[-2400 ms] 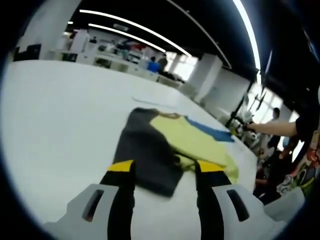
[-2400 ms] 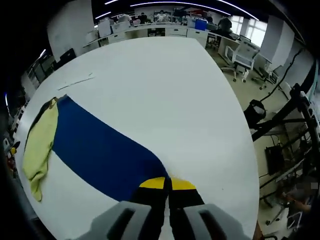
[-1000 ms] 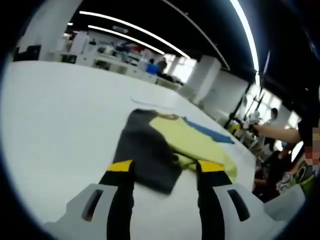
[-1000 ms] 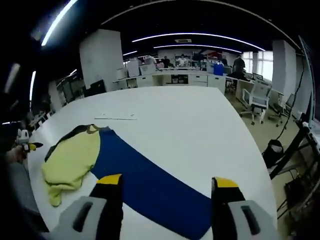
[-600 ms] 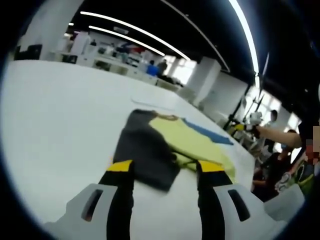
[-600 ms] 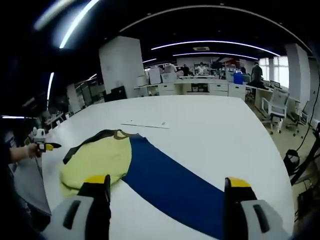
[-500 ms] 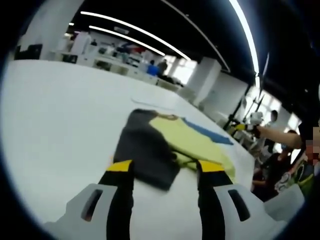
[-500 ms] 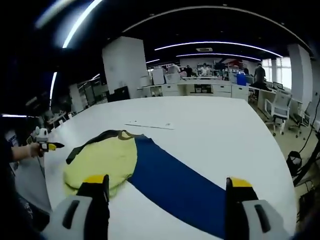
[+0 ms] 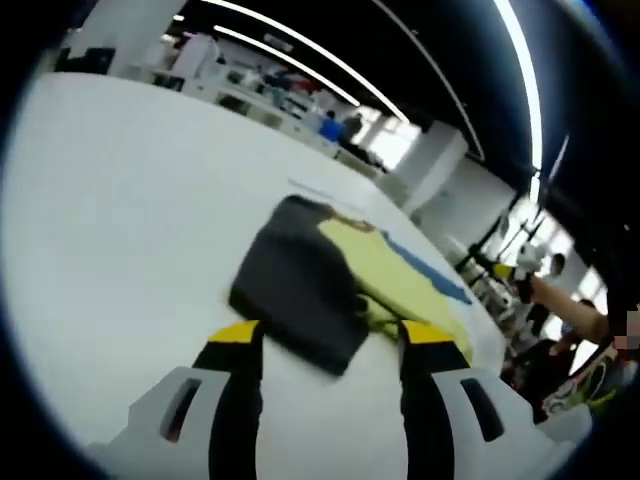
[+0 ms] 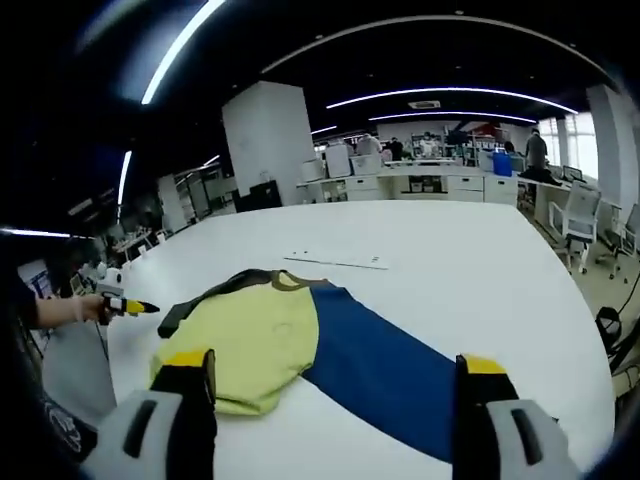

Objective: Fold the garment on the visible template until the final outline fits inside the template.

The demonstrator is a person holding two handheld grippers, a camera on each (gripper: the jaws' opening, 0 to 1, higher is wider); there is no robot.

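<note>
Holding both grippers off the cloth, I have the left gripper [image 9: 322,345] low over the white worktop [image 9: 110,210] with its fingers apart and nothing between them, aimed at the dark grey sleeve end nearest it. The right gripper [image 10: 338,372] sits higher, fingers wide apart and empty, so I can take in the whole yellow, blue and dark grey garment [image 10: 300,345]. It lies spread on the worktop well in from the edges, the yellow panel bunched toward my left and the blue part [image 10: 385,370] stretched long toward the right edge. I cannot make out a template outline under it. My guess is the long blue part needs folding in next; approaching low should let me pinch one layer only.
</note>
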